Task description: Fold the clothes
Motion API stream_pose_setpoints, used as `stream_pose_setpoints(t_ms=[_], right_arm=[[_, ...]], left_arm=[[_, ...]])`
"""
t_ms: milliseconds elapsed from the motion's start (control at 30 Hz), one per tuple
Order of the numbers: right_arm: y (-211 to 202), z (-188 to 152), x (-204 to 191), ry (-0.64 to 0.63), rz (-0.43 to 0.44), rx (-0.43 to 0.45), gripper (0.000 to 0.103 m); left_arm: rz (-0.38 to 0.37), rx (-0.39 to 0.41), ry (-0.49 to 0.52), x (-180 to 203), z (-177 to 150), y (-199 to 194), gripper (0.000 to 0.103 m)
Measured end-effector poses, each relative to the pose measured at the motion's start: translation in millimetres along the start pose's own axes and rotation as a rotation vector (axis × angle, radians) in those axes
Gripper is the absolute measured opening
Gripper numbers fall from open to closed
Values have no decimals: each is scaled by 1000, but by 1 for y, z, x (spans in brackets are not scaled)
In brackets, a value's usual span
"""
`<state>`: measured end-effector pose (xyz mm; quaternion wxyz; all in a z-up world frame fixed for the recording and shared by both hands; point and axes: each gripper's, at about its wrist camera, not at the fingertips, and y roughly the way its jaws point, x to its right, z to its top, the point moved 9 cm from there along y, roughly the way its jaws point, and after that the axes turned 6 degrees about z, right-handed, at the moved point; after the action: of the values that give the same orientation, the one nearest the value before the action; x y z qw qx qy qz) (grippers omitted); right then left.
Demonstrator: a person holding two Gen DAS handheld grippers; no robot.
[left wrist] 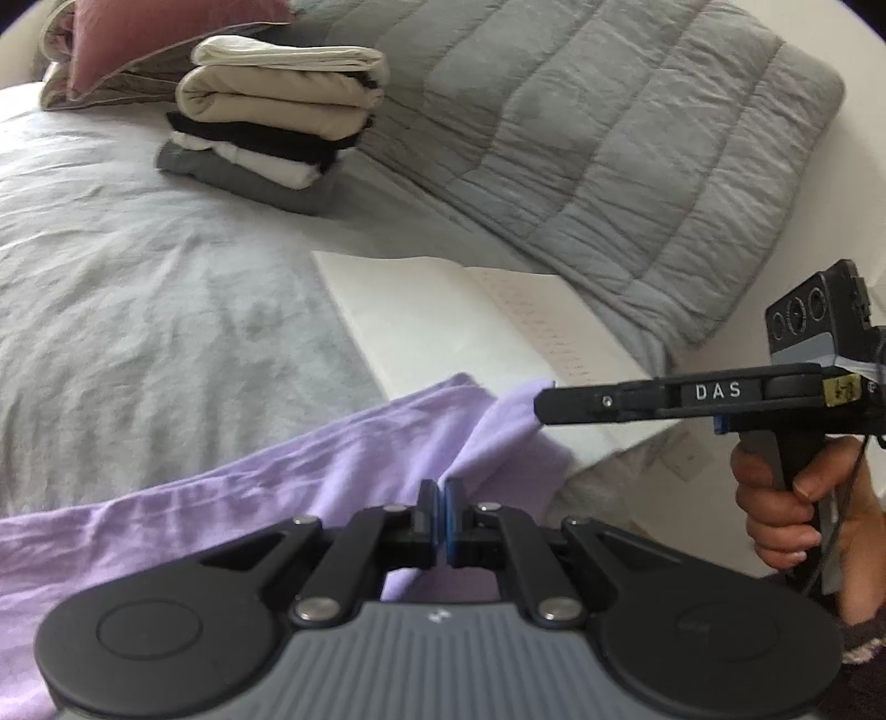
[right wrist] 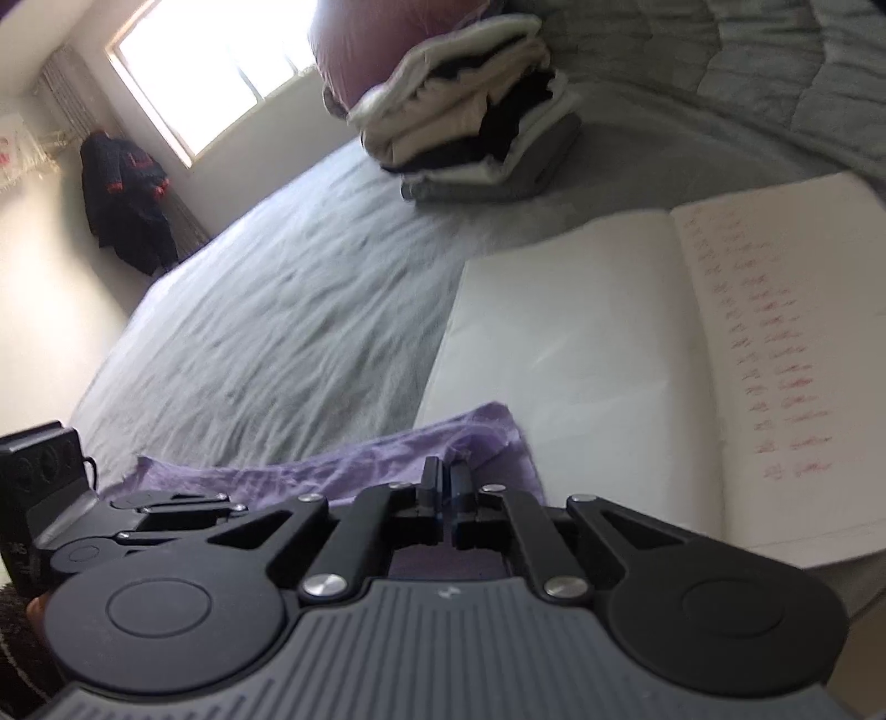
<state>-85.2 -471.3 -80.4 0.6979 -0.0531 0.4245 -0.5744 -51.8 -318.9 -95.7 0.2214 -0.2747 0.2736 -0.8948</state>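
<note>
A lilac garment lies across the near part of the grey bed. My left gripper is shut on its edge near the fold. My right gripper comes in from the right, held side-on, its tip at the garment's far corner. In the right wrist view the right gripper is shut on the lilac cloth, and the left gripper shows at the lower left. A stack of folded clothes in cream, black, white and grey sits at the back of the bed; it also shows in the right wrist view.
An open white notebook with red writing lies on the bed just beyond the garment, also in the right wrist view. A grey quilted duvet is bunched at the back right. A pink pillow lies behind the stack. A window and hanging dark jacket are on the far wall.
</note>
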Motion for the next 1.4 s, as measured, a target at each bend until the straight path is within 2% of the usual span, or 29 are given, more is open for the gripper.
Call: stream_pose_setpoints(t_ms=[100, 233, 267, 333, 500, 567, 733, 800, 933, 1000, 1033, 1067, 1200, 1267, 1400], right_arm=[[-12, 0, 1, 18, -9, 5, 3], [-16, -4, 12, 43, -63, -31, 5], [-17, -4, 15, 51, -76, -28, 11], [-19, -3, 21, 57, -100, -19, 14], [-16, -2, 14, 27, -69, -2, 14], [-10, 0, 9, -6, -53, 0, 14], [8, 0, 7, -64, -54, -21, 14], [10, 1, 11, -44, -60, -19, 14], [4, 4, 19, -12, -66, 3, 15], [1, 4, 21, -3, -69, 11, 14], [1, 4, 22, 2, -71, 11, 14], [0, 3, 23, 4, -73, 10, 14], [-2, 4, 23, 4, -62, 15, 15], [-3, 5, 21, 6, -48, 20, 15], [-2, 4, 16, 0, -20, 10, 19]], left_arm=[[-53, -32, 33, 12, -1, -2, 3], [-129, -101, 106, 29, -7, -2, 5], [-119, -96, 117, 29, -5, -2, 8], [-101, -84, 141, 29, -2, -2, 15], [27, -33, 190, 15, 19, 9, 22], [56, -36, 209, 9, 25, 16, 23], [73, -64, 243, 3, 32, 34, 26], [67, -70, 261, 6, 32, 41, 26], [43, -79, 287, 17, 34, 56, 26], [25, -77, 303, 24, 35, 60, 23], [18, -76, 309, 28, 34, 63, 10], [17, -69, 314, 30, 35, 64, 3], [68, -5, 310, 29, 45, 64, 3], [98, 13, 277, 21, 50, 65, 3], [120, 9, 224, 9, 55, 67, 3]])
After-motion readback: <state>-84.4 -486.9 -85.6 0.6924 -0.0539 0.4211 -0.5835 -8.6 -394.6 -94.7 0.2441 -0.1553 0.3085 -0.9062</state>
